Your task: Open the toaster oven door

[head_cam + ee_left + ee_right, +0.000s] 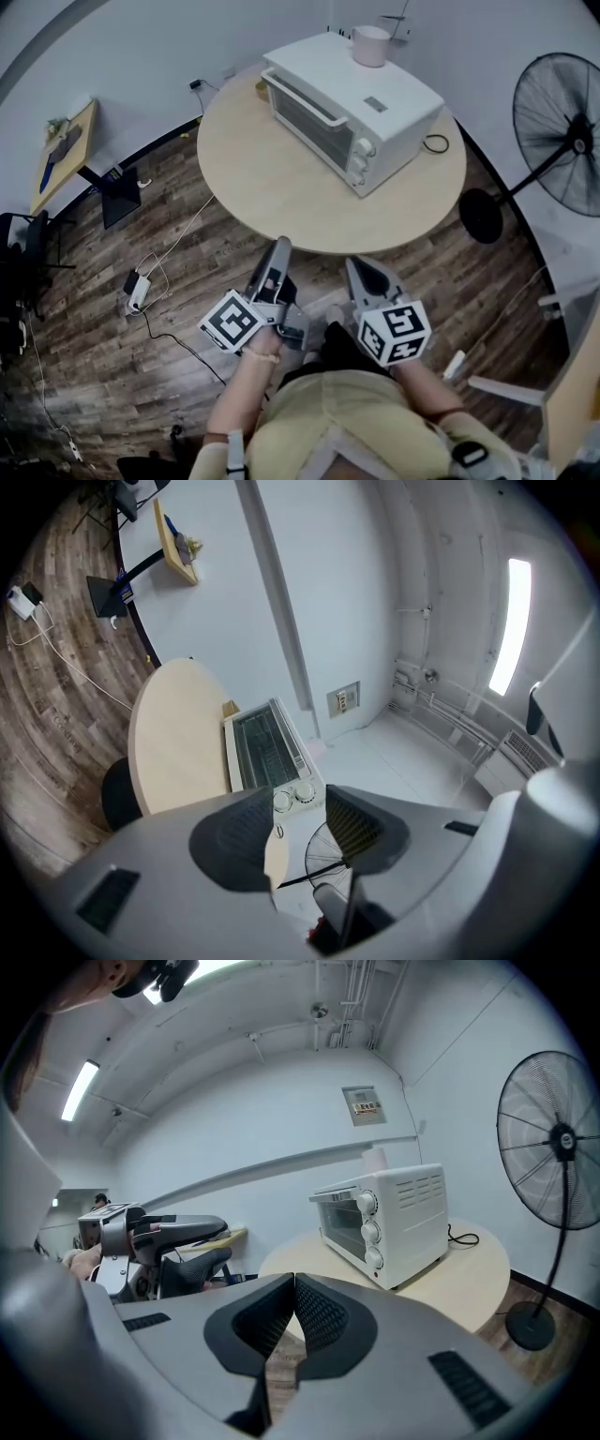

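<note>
Wooden bench (272, 187): round and pale; the toaster oven is carried on its far half, and the near half is left bare.
Toaster oven (375, 112): white, set at an angle near the wall, with a pink cup (370, 45) stood on its roof and three knobs (361, 159) ranged down one side of its front.
Door (314, 127): glass-fronted and seen shut flat against the oven.
Left hand-held gripper (278, 247): held just off the bench's near edge, well apart from the oven; its jaws are spread wide with nothing between them.
Right hand-held gripper (361, 269): held beside the left one, equally far from the oven; its jaws are pressed together on nothing.
Handle (300, 96): a pale bar along the door's top edge, untouched.
Step in hand: the approach is judged to be under way, with no contact made yet.
Next move: the left one, being spread, would likely be carried across the bench to the handle and closed round the bar. The door, presumably hinged at the bottom, would then be drawn outward and down.
</note>
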Demonstrator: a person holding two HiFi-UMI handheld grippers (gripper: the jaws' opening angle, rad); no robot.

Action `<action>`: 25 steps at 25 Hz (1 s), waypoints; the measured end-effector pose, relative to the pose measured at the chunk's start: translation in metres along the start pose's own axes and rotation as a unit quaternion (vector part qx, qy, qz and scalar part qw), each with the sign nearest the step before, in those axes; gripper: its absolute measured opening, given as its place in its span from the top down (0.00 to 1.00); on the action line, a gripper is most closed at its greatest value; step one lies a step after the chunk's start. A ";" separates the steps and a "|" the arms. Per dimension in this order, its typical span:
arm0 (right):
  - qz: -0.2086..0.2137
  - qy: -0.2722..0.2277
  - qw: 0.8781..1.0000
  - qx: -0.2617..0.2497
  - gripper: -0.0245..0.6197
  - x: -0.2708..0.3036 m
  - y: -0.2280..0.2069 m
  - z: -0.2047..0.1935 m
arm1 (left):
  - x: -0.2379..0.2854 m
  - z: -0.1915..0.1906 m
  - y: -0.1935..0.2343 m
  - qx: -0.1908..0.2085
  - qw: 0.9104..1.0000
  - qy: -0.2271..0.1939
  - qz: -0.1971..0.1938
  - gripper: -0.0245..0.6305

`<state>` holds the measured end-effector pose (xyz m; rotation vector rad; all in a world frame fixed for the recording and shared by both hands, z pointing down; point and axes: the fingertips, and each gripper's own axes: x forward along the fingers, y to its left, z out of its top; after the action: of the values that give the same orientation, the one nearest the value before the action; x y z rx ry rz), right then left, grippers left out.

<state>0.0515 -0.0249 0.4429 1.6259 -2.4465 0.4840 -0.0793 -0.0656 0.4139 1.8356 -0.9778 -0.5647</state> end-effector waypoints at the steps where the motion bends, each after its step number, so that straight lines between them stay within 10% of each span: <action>1: 0.001 -0.001 1.000 -0.001 0.96 0.005 -0.005 0.004 | 0.010 0.002 -0.001 0.006 1.000 -0.001 0.002 0.72; 25: 0.040 0.018 0.999 0.020 0.96 0.085 -0.096 0.037 | 0.226 0.047 -0.033 0.003 0.999 -0.049 -0.007 0.72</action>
<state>0.1076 -0.1457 0.4519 1.5250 -2.4986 0.5730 0.0290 -0.2681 0.3711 1.8367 -1.0330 -0.6659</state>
